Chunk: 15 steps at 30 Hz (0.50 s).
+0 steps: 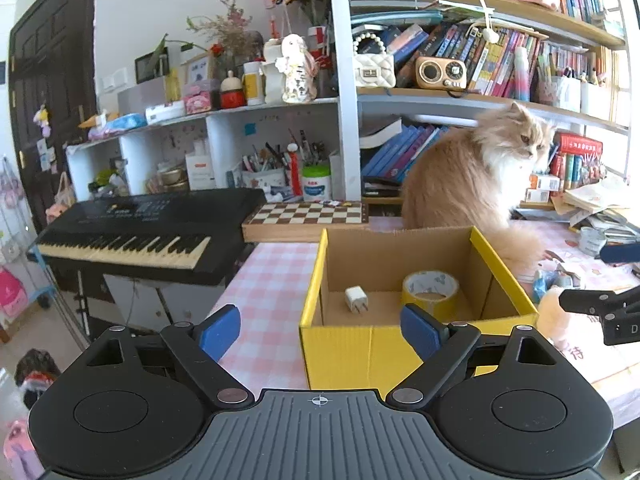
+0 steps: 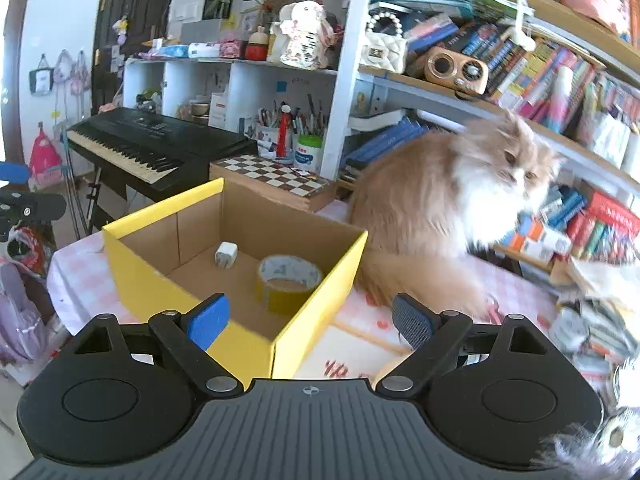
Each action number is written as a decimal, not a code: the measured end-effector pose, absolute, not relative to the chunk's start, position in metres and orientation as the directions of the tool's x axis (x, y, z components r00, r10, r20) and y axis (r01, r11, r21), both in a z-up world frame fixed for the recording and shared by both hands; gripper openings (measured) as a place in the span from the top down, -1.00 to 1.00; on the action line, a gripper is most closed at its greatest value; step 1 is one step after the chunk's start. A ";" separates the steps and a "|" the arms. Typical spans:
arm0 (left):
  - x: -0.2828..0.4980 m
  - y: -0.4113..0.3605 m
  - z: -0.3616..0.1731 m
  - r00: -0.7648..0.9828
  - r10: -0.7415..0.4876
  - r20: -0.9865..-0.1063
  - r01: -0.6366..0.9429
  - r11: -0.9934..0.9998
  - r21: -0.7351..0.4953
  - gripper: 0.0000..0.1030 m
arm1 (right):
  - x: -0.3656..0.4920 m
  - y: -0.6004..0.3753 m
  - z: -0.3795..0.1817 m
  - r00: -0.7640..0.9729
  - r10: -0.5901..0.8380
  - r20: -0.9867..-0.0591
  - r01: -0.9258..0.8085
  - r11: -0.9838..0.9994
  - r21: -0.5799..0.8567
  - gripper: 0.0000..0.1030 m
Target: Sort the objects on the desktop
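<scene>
We hold the left gripper (image 1: 318, 330) and right gripper (image 2: 310, 322) spread and empty before the yellow box (image 1: 352, 354). Inside it lie the tape roll (image 1: 431, 292) and charger plug (image 1: 356, 300). The cat (image 1: 472, 176) behind the box may paw in or jolt it.

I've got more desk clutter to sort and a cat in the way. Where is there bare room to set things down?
Free: the box floor left of the charger and in front of the tape roll, and the pink checked tablecloth between box and keyboard. Crowded: the cat behind the box, and the paper pile at the far right.
</scene>
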<state>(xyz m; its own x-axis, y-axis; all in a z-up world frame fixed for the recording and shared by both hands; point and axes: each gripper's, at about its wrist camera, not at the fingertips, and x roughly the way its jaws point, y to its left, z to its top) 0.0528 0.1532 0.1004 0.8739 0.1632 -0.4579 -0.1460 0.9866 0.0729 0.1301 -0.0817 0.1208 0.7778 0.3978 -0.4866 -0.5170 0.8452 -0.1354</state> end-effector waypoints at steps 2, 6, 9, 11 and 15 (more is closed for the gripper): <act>0.045 0.152 0.097 0.871 0.163 -0.463 -0.151 0.987 0.064 -0.75 | 0.121 -0.086 0.117 0.777 0.391 -0.493 -0.501 0.859 -0.108 -0.70; 0.028 0.148 0.089 0.866 0.165 -0.471 -0.160 0.986 0.051 -0.75 | 0.102 -0.094 0.107 0.781 0.370 -0.503 -0.461 0.885 -0.063 -0.70; 0.017 0.143 0.082 0.861 0.161 -0.483 -0.162 0.986 0.040 -0.75 | 0.085 -0.099 0.098 0.791 0.347 -0.503 -0.430 0.901 -0.055 -0.70; 0.010 0.140 0.075 0.853 0.158 -0.497 -0.161 0.986 0.037 -0.75 | 0.076 -0.102 0.092 0.794 0.334 -0.508 -0.419 0.906 -0.059 -0.70; 0.000 0.133 0.062 0.833 0.146 -0.534 -0.149 0.988 0.037 -0.75 | 0.059 -0.108 0.081 0.799 0.308 -0.517 -0.395 0.917 -0.064 -0.71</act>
<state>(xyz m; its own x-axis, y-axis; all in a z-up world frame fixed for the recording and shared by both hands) -0.0001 0.1331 0.0622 0.8332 0.1455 -0.5335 -0.1490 0.9881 0.0368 0.0587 -0.1076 0.0807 0.7986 0.3077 -0.5173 -0.3945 0.9167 -0.0638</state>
